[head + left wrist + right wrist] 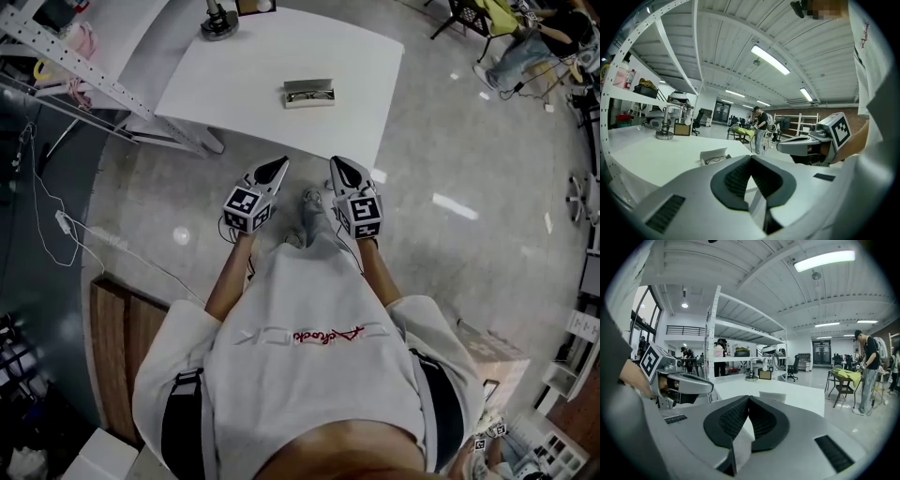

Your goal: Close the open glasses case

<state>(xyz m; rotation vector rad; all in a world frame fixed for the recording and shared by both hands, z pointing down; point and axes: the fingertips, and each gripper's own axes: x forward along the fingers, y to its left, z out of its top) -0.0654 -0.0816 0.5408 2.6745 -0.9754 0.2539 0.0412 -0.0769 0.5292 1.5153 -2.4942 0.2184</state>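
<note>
The open glasses case lies on the white table, its lid up and a pair of glasses inside. It also shows as a small box in the left gripper view and in the right gripper view. Both grippers hover side by side over the floor, short of the table's near edge, and point at it. My left gripper has its jaws together and holds nothing. My right gripper is shut and empty too. Neither touches the case.
A round lamp base stands at the table's far left corner. A white metal rack runs along the left. A wooden board lies on the floor behind, and a cardboard box sits at the right. People stand far off.
</note>
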